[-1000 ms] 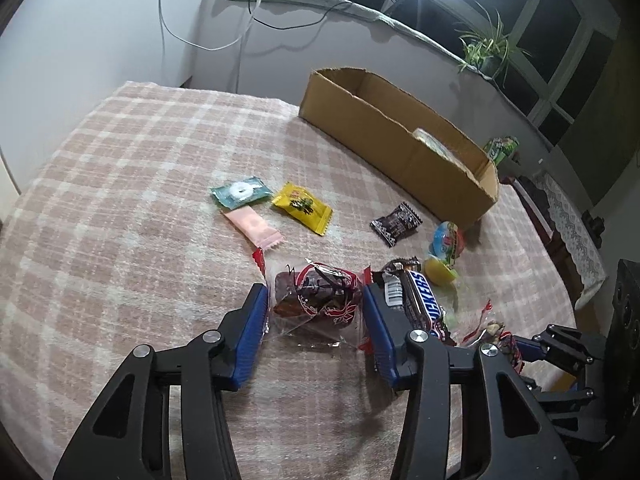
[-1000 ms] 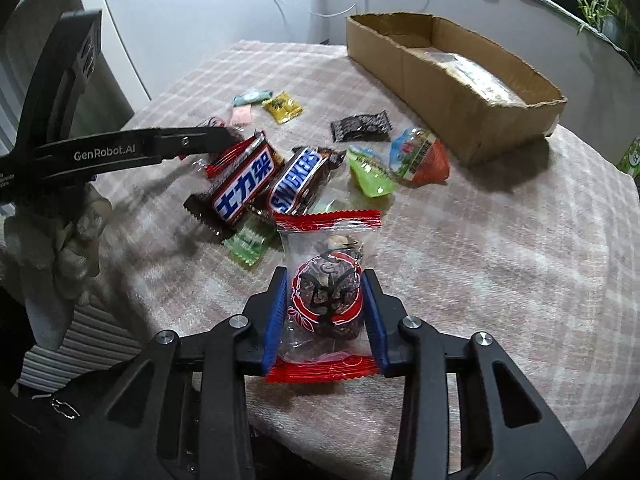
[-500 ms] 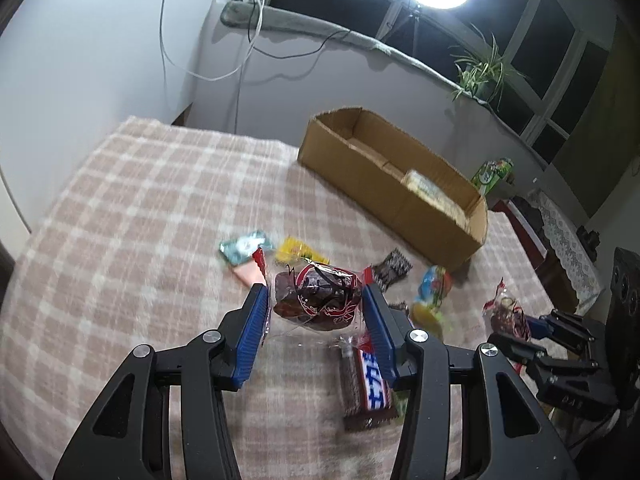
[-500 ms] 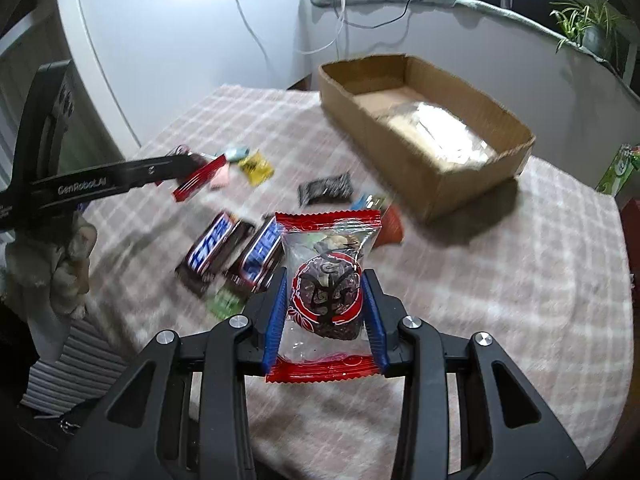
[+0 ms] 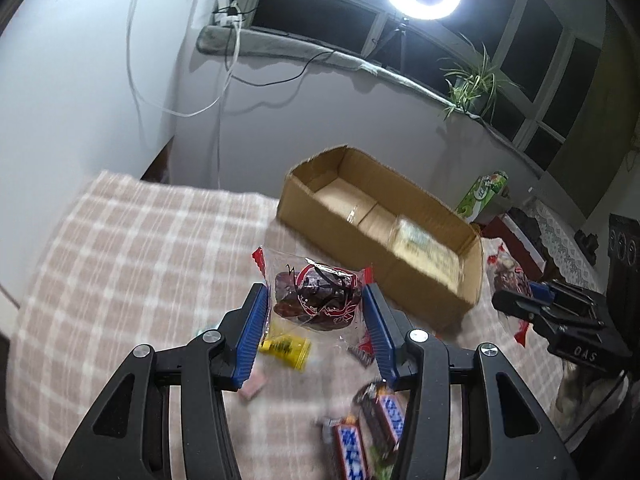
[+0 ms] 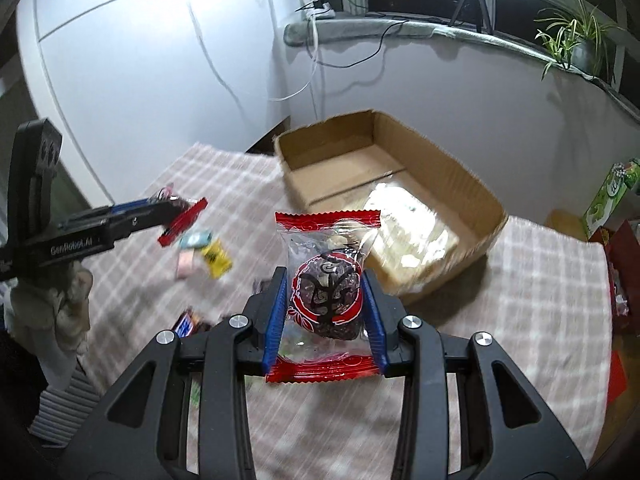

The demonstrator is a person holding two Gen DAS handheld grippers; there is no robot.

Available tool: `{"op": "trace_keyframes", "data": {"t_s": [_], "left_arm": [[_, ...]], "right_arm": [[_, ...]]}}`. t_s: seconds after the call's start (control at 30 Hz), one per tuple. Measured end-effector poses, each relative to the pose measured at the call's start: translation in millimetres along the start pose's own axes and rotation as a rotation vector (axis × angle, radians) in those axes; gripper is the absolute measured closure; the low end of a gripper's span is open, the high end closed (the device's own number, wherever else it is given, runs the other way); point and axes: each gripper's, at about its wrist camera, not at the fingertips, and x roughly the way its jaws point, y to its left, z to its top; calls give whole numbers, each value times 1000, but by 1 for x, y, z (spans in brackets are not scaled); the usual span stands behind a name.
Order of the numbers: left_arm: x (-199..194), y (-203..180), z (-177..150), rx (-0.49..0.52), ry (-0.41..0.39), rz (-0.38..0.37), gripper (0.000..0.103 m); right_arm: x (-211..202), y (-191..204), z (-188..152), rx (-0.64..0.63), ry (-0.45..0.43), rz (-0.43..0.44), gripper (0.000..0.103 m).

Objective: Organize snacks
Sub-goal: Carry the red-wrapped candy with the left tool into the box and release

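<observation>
Now both grippers clamped on red-trimmed date packets: left gripper, right gripper nearer the cardboard box, straight ahead.

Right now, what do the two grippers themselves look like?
Both match: matte black plastic frames with triangular cut-outs and silver screws. The left gripper and right gripper each have ribbed blue fingers. White "GenRobot.AI" lettering runs along the left one's side. No cables or sleeves are visible.
</observation>
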Motion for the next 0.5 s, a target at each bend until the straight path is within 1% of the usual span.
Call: {"op": "trace_keyframes", "data": {"t_s": [0.13, 0.5], "left_arm": [[13, -8, 19, 20, -7, -8, 56], [56, -25, 59, 53, 7, -26, 56]], "right_arm": [[11, -18, 22, 15, -6, -11, 66], [51, -55, 61, 10, 18, -60, 66]]}}
